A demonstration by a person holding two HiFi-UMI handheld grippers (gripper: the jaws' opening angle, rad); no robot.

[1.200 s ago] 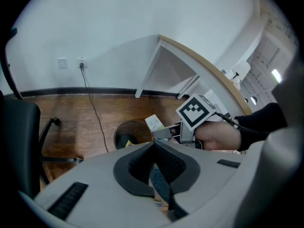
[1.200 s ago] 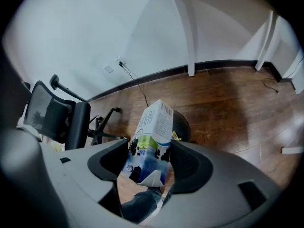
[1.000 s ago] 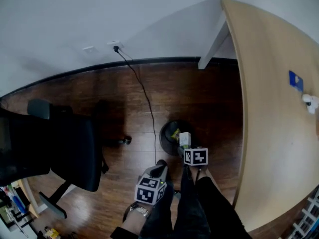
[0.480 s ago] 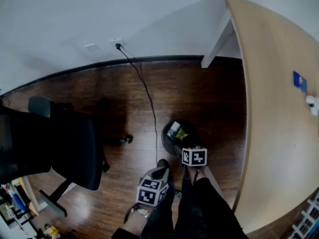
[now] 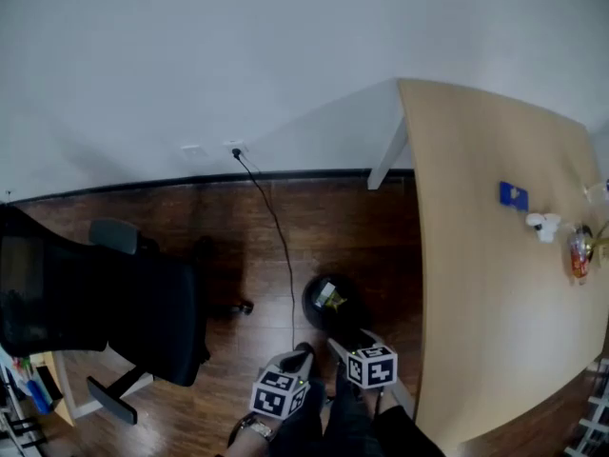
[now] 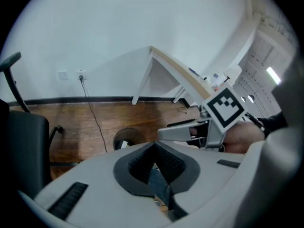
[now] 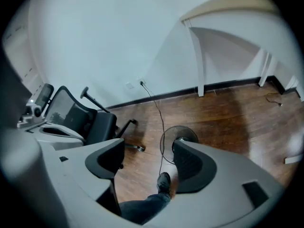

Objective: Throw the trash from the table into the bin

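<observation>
Inside the round black bin [image 5: 308,305] on the dark plank floor, a pale boxy carton [image 5: 331,296] is now lying. The right gripper [image 5: 341,347] has just been opening, and its fingers are standing spread and empty. Both grippers are lifting away. The left gripper [image 5: 301,355] is keeping its fingers pressed together on nothing. A small white item [image 5: 544,225] is still waiting on the smooth wooden table [image 5: 466,293], so the task is judged unfinished.

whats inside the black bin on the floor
Some trash, pale with a yellow-green bit, lies in the bin. The rest of the inside is dark, so anything beneath or beside that trash cannot be made out.
</observation>
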